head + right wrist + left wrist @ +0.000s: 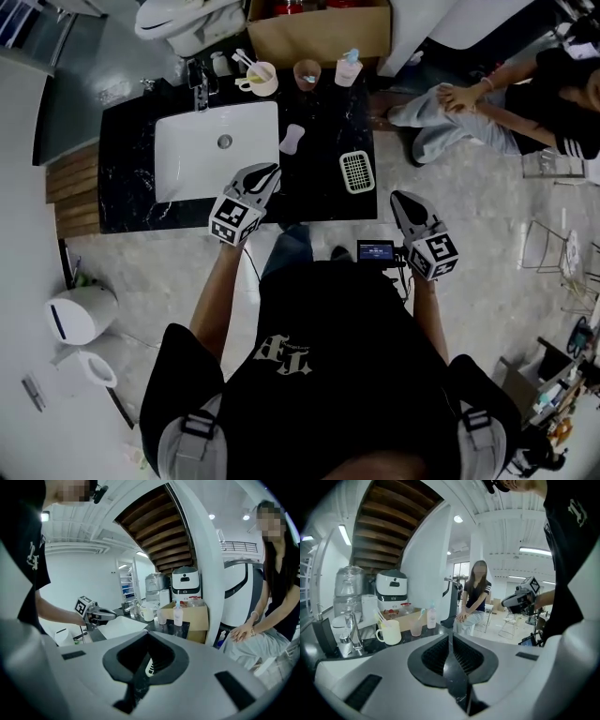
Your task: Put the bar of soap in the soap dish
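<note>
Lying on counter (127,192), soap bar (292,139) sits outside soap dish (356,172).

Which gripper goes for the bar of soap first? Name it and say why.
Left, probably. The left gripper hovers by the sink, near the bar of soap; the right gripper hangs off the counter, beyond the soap dish.

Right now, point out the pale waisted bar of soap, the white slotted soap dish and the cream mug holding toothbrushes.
bar of soap (292,139), head view, its middle.
soap dish (356,172), head view, slotted top.
mug (264,88), head view, its side.
</note>
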A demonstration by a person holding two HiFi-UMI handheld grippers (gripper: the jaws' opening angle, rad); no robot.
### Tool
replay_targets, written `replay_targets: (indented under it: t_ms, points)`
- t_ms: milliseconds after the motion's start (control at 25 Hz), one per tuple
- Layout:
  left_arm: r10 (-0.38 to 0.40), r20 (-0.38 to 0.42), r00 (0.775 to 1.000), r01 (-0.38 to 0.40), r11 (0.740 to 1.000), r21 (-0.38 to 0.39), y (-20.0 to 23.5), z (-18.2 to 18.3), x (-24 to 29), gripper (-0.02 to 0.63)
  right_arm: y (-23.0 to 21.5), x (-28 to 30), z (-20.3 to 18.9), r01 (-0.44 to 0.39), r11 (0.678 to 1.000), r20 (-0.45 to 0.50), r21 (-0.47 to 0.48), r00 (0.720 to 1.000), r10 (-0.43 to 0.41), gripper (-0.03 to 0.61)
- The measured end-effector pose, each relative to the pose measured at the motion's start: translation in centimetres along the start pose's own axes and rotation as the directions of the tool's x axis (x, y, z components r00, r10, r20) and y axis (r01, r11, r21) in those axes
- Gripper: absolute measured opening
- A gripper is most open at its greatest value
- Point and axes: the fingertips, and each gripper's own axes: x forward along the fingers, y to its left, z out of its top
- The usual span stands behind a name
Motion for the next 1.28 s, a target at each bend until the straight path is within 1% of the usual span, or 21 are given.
replay_targets:
  t_ms: [120,200,280,320,400,600,800,880,960,1080,1200,1280]
  points:
    - [-0.059,-0.036,0.998,0.061,0.997,0.052,1.2,-0.6,1.1,0.011,0.3,1.2,0.1,0.02,1.0,-0.006,0.023,1.0,-0.02,0.008]
    - [-0.105,-0.069,0.992,0.111,0.989,0.1,1.8,-1.1,2.0,0.011,0.4,1.9,0.2,0.035,0.998,-0.008,0.042,0.999,-0.035,0.008]
    - [-0.154,-0.115,0.981,0.171,0.973,0.157,2.1,-1.9,2.9,0.012,0.4,2.2,0.1,0.056,0.997,-0.015,0.052,0.998,-0.055,0.008]
    - [-0.178,-0.143,0.974,0.202,0.962,0.181,2.2,-2.3,3.4,0.026,0.4,2.3,-0.1,0.067,0.996,-0.021,0.058,0.998,-0.066,0.008]
    - [-0.225,-0.192,0.955,0.264,0.94,0.215,2.4,-3.2,4.2,0.073,0.5,2.4,-0.3,0.09,0.993,-0.028,0.071,0.996,-0.088,0.009]
    - [-0.316,-0.295,0.902,0.396,0.878,0.268,3.1,-5.2,6.1,0.16,1.1,2.5,-1.0,0.147,0.983,-0.041,0.106,0.989,-0.143,0.008]
    - [-0.361,-0.389,0.848,0.492,0.809,0.322,3.8,-7.1,8.2,0.231,1.3,2.6,-1.8,0.168,0.977,-0.057,0.135,0.985,-0.162,0.008]
    - [-0.37,-0.424,0.827,0.525,0.776,0.348,4.1,-7.5,9.0,0.267,1.1,2.9,-1.9,0.168,0.976,-0.057,0.138,0.985,-0.161,0.008]
    - [-0.373,-0.471,0.799,0.563,0.739,0.37,4.3,-8.2,9.6,0.3,1.0,3.2,-2.0,0.163,0.976,-0.051,0.144,0.986,-0.157,0.008]
    - [-0.37,-0.539,0.757,0.614,0.686,0.39,4.8,-9.1,10.3,0.33,0.8,3.6,-1.9,0.156,0.976,-0.043,0.154,0.988,-0.151,0.008]
    - [-0.357,-0.593,0.722,0.649,0.646,0.402,5.2,-9.7,11.3,0.353,0.1,3.4,-2.3,0.169,0.972,-0.051,0.162,0.985,-0.163,0.008]
    - [-0.355,-0.616,0.703,0.668,0.628,0.4,5.4,-10.0,12.0,0.362,-0.4,3.3,-2.4,0.184,0.968,-0.056,0.173,0.983,-0.177,0.008]
